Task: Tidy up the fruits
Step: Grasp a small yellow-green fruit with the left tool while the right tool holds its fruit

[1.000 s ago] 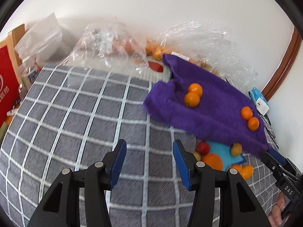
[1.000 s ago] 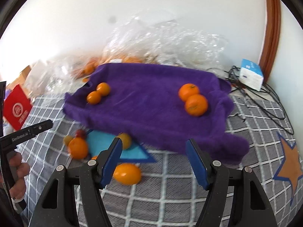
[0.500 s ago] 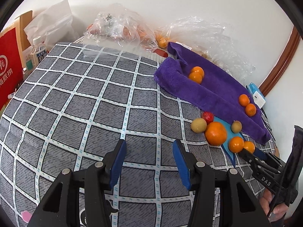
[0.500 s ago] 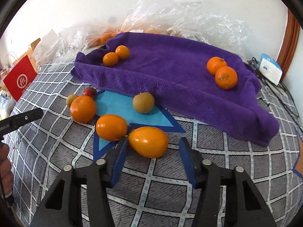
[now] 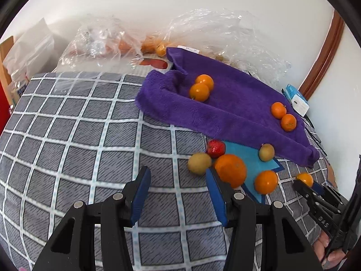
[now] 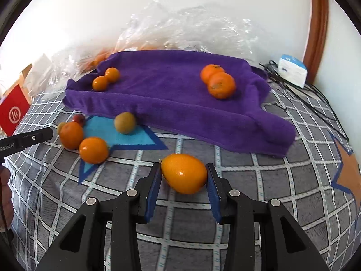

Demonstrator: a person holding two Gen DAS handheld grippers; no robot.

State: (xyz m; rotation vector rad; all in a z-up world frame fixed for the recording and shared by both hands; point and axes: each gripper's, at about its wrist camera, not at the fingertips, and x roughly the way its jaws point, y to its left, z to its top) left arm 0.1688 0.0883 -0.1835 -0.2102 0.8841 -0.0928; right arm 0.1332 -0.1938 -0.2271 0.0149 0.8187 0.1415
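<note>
A purple towel (image 6: 171, 94) lies on the grey checked cloth, with two small oranges (image 6: 106, 79) at its left and two bigger ones (image 6: 217, 81) at its right. In front of it my right gripper (image 6: 183, 177) is closing on an oval orange fruit (image 6: 182, 169), and both blue pads touch its sides. Loose fruit sits by a blue star patch: a large orange (image 5: 230, 169), a smaller orange (image 5: 266, 181), a red fruit (image 5: 216, 147) and two yellow-green ones (image 5: 199, 163). My left gripper (image 5: 177, 174) stands open just left of the large orange, with nothing between its fingers.
Crumpled clear plastic bags (image 6: 180, 27) with more fruit line the wall behind the towel. A white and blue box (image 6: 292, 71) with black cables sits at the far right by a wooden frame. A red bag (image 6: 13, 113) stands at the left edge.
The right gripper came down over the oval orange fruit and closed its jaws onto it. The left gripper shifted toward the loose fruit, its opening unchanged.
</note>
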